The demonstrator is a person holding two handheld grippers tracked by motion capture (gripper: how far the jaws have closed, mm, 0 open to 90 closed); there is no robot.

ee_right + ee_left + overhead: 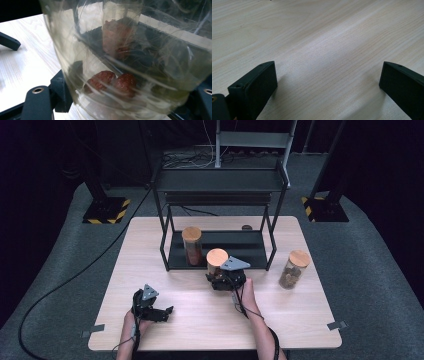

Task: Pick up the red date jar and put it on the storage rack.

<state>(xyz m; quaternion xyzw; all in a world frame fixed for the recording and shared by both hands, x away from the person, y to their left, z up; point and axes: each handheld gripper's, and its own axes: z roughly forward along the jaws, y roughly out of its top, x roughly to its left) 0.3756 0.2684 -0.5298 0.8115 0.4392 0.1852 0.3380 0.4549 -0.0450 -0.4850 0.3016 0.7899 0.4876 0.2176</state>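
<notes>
Dark room, pale wood worktop [200,320] with a black rack [220,245] at its far edge. Right tongs [220,279] clamp a cork-lidded jar [217,259] of red dates mid-worktop, just before the rack; likely mid-transfer, next needs a level carry. Left tongs [159,312] idle, wide open, empty, near edge. Jar base hidden.

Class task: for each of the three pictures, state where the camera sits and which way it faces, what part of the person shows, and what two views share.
High view: above the person's side, looking forward and down on the table; forearms, left tongs, right tongs.
Left gripper view: on the left tongs, facing bare tabletop; open jaws.
Right gripper view: on the right tongs, facing the held glass jar with red fruits.
Shared: that jar shows in the high view too.
</notes>
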